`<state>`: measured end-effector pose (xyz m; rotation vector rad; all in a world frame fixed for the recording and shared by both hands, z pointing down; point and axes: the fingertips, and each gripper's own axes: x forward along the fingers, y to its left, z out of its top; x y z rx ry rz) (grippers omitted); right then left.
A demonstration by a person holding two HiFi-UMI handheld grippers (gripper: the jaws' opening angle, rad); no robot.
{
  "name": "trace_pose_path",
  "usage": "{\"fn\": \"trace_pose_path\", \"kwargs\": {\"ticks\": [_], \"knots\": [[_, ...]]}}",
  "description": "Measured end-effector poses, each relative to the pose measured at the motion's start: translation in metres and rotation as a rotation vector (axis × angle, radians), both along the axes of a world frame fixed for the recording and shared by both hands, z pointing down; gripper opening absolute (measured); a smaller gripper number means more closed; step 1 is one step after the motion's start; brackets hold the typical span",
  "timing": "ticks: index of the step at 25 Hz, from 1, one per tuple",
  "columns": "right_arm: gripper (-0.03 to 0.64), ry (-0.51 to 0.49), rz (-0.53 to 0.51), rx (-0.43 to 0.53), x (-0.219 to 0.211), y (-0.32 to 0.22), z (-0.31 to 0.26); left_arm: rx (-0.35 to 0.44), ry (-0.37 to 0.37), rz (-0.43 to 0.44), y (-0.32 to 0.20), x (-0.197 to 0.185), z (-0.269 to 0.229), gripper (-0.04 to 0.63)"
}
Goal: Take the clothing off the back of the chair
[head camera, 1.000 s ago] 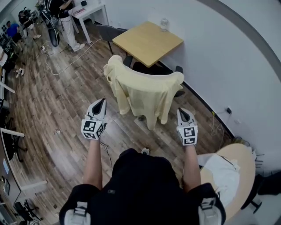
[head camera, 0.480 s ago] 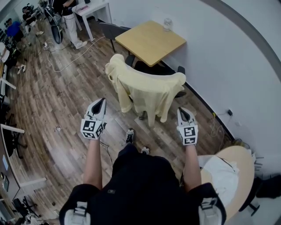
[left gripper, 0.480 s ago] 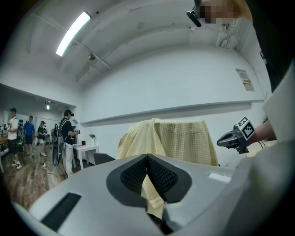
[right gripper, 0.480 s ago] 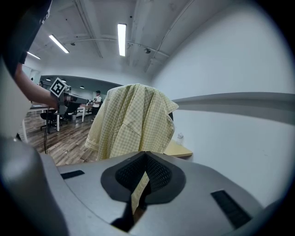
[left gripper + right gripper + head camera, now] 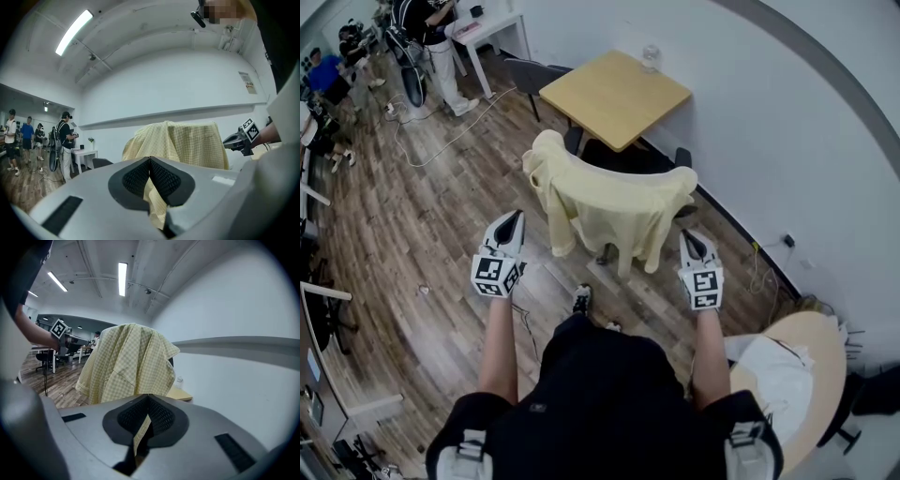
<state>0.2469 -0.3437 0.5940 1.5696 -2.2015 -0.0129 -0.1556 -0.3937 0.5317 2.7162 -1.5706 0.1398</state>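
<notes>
A pale yellow checked shirt (image 5: pixel 609 202) hangs over the back of a dark chair (image 5: pixel 628 157) that is pushed up to a wooden table. In the head view my left gripper (image 5: pixel 515 217) is short of the shirt's left side and my right gripper (image 5: pixel 687 235) is short of its right edge. Neither touches the cloth. Both are shut with nothing between the jaws. The left gripper view has the shirt (image 5: pixel 187 143) straight beyond my left gripper (image 5: pixel 149 159), with my right gripper (image 5: pixel 236 139) off to the right. The right gripper view shows the shirt (image 5: pixel 126 364) beyond my right gripper (image 5: pixel 148 396).
Behind the chair stands a square wooden table (image 5: pixel 614 89) with a clear jar (image 5: pixel 651 54) against the white wall. A round table (image 5: pixel 816 370) bearing a white cloth (image 5: pixel 773 370) is at the lower right. Cables (image 5: pixel 441 141) trail on the wood floor, and people stand by a white desk (image 5: pixel 492 23) far left.
The person has stepped toward the chair, and a shoe now shows on the floor below it. Both grippers have come forward with the step, still shut and the same distance apart.
</notes>
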Motion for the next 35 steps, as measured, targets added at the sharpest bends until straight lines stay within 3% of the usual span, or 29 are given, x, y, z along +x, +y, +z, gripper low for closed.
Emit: {"fn": "trace_pose_path", "kwargs": {"ticks": [13,17,21,25,32,35], "knots": [[-0.001,-0.006,0.051,0.047,0.010,-0.038,-0.013,0.018,0.004,0.034,-0.060,0.004,-0.010,0.002],[0.050,-0.004,0.068,0.053,0.013,-0.046,-0.017,0.021,0.001,0.044,-0.072,0.004,-0.012,0.005],[0.127,-0.029,0.078,0.080,0.017,-0.055,-0.022,0.023,-0.014,0.038,-0.087,0.004,-0.013,0.039],[0.154,-0.045,0.079,0.080,0.018,-0.062,-0.024,0.021,-0.019,0.043,-0.101,0.004,-0.013,0.063],[0.169,-0.077,0.062,0.079,0.015,-0.073,-0.027,0.012,-0.030,0.057,-0.124,0.004,-0.010,0.125],[0.124,-0.086,0.053,0.069,0.014,-0.075,-0.026,0.001,-0.042,0.064,-0.134,0.005,-0.007,0.157]]}}
